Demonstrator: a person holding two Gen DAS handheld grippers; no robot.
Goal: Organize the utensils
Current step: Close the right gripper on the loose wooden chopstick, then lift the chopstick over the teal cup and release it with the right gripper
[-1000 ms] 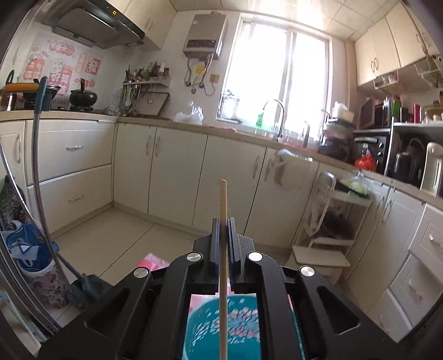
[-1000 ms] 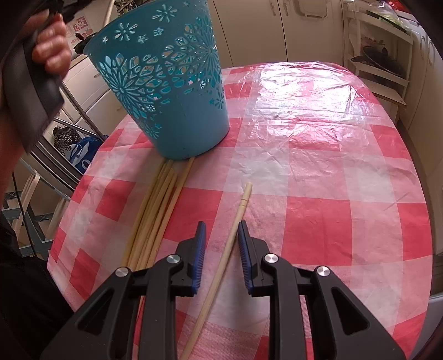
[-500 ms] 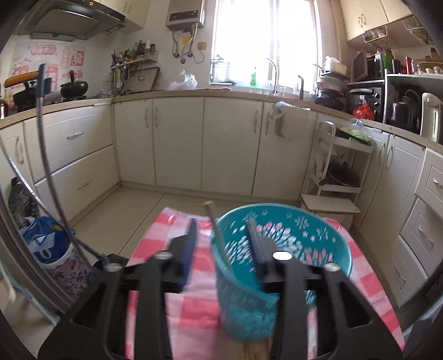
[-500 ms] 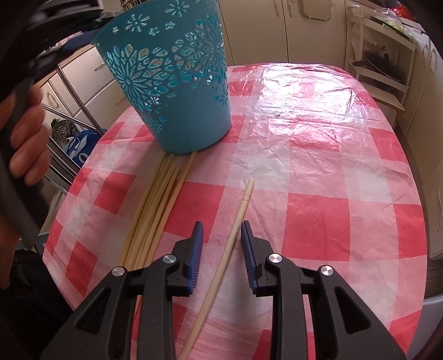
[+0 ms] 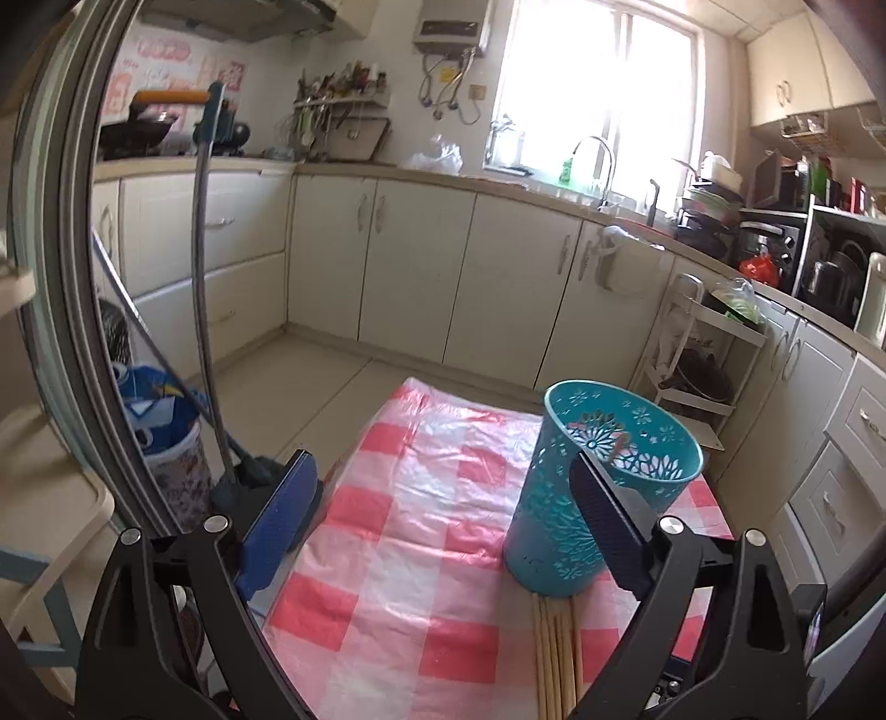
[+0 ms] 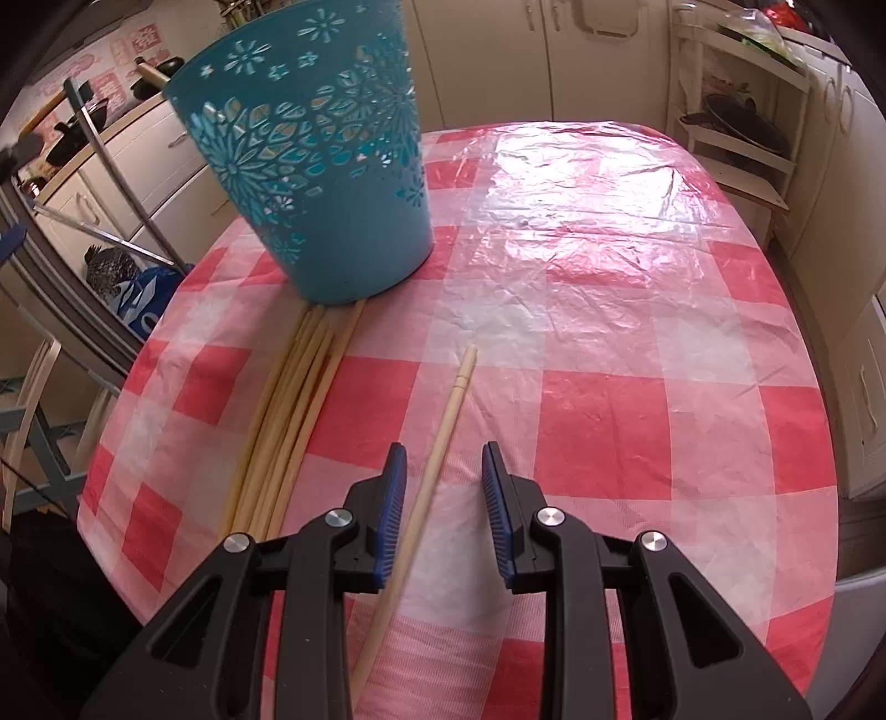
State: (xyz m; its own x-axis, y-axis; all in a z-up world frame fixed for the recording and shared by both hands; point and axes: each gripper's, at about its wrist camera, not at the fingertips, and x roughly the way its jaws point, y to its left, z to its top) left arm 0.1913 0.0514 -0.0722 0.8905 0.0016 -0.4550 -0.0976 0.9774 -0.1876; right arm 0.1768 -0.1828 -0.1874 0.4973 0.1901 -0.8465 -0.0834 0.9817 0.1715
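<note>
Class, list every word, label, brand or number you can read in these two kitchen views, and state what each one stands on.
None can be read.
Pink wall posters above the stove: printing shows, too blurred to read.
Wall-mounted water heater: no legible label.
Blue bag on the floor: white marks, not legible.
Teal basket, chopsticks, checked tablecloth: no text.

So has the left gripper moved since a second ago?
Yes. The left gripper has released its chopstick, opened, and pulled back and left of the basket.
</note>
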